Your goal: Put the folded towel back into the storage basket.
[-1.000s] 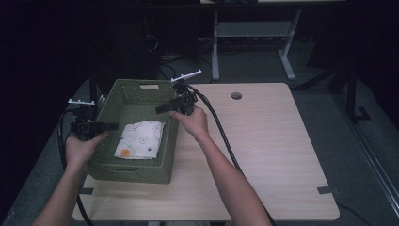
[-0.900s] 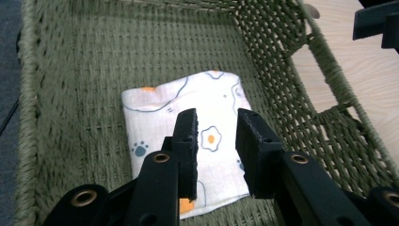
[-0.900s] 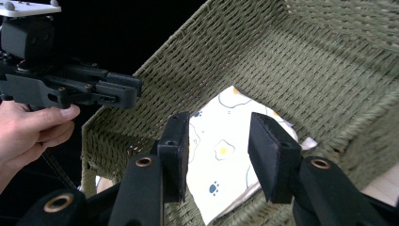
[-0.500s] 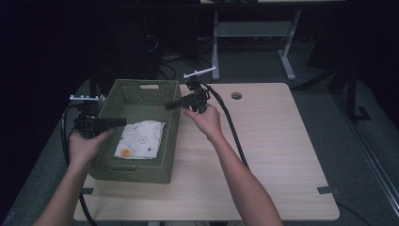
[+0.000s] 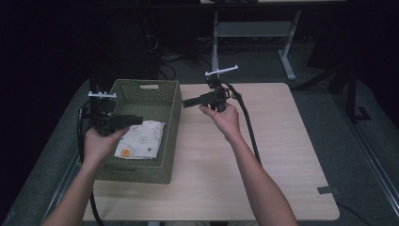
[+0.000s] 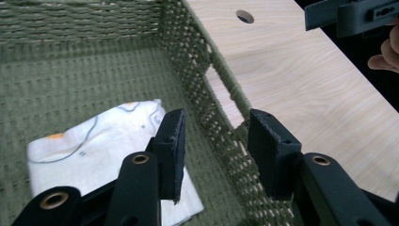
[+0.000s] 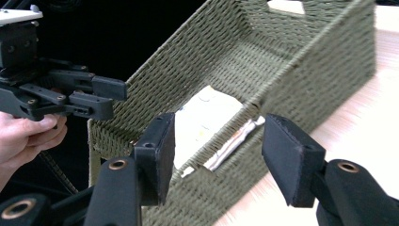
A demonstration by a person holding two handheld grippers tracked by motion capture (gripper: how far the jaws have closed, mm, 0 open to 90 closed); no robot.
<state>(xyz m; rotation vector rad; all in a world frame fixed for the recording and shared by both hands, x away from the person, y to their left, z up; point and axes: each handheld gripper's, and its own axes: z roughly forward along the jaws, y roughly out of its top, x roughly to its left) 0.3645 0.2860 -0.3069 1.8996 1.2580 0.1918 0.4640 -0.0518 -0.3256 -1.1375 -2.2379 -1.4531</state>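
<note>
A green woven basket (image 5: pixel 171 117) stands on the left of the table, with a folded white printed cloth (image 5: pixel 141 139) lying flat on its floor. My left gripper (image 5: pixel 139 119) hovers over the basket's left side and points right. In the left gripper view its jaws (image 6: pixel 217 117) stand open and empty above the cloth (image 6: pixel 103 136) and the basket wall (image 6: pixel 84 28). My right gripper (image 5: pixel 186 102) is just outside the basket's right wall and points left. It is open and empty (image 7: pixel 221 120), facing the basket (image 7: pixel 320 61) and the cloth (image 7: pixel 207 113). Both pairs of jaws have just been opening.
The light wood table (image 5: pixel 282 155) stretches to the right of the basket, with a cable hole (image 6: pixel 244 16) near its far edge. A grey tape patch (image 5: pixel 327 190) sits at the front right corner. A desk frame (image 5: pixel 249 28) stands behind the table in the dark.
Both grippers have shifted right and risen a little, and their jaws have widened. The right gripper has drawn back from over the basket to beyond its right wall. The cloth has not moved.
</note>
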